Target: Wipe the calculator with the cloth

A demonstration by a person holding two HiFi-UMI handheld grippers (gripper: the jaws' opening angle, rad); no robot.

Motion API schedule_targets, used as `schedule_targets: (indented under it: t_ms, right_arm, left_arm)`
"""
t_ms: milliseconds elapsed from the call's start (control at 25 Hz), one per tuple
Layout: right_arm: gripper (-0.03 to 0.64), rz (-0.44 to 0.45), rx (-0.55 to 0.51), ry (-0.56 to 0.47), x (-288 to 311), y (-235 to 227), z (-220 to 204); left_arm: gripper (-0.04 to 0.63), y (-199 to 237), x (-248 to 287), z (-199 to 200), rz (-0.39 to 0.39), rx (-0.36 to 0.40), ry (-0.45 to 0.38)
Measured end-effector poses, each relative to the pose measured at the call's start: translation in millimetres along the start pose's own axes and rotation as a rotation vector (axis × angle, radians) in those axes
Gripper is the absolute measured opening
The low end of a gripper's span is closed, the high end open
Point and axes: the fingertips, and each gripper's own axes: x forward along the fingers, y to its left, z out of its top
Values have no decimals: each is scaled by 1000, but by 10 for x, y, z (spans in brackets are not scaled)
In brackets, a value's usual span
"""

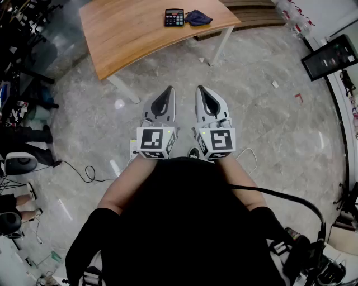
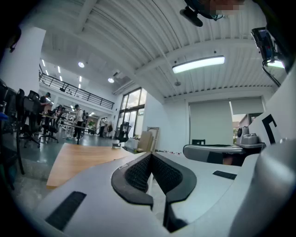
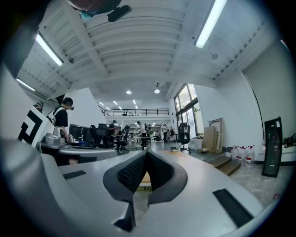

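Two clenched, empty claws point level: left claw [image 1: 169,89] and right claw [image 1: 200,89]; well ahead on the desk [image 1: 128,36] lies the calculator [image 1: 174,17]; the cloth [image 1: 198,18] sits just beside it, on the right claw's side.

A calculator [image 1: 174,17] lies at the far edge of the table [image 1: 140,39], with the cloth [image 1: 198,18] just beside it on the right. The left gripper [image 1: 168,93] and right gripper [image 1: 201,93] sit side by side above the floor, well short of the table. A monitor [image 1: 330,57] stands far right.
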Motion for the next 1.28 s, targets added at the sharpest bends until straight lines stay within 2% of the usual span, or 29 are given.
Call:
schedule_targets:
  t_ms: [520, 760, 920, 1280]
  right_arm:
    - [14, 9, 2, 16, -37, -150, 6]
    - [14, 49, 9, 23, -44, -371, -58]
    - [14, 83, 55, 26, -57, -577, -60]
    - [14, 85, 76, 33, 94, -950, -166]
  left_arm:
    - [8, -158, 85, -17, 8, 2, 29]
    - [8, -289, 272, -61, 40, 13, 46]
    - [8, -388, 395, -59, 77, 13, 44]
    - [8, -523, 717, -158, 98, 12, 54]
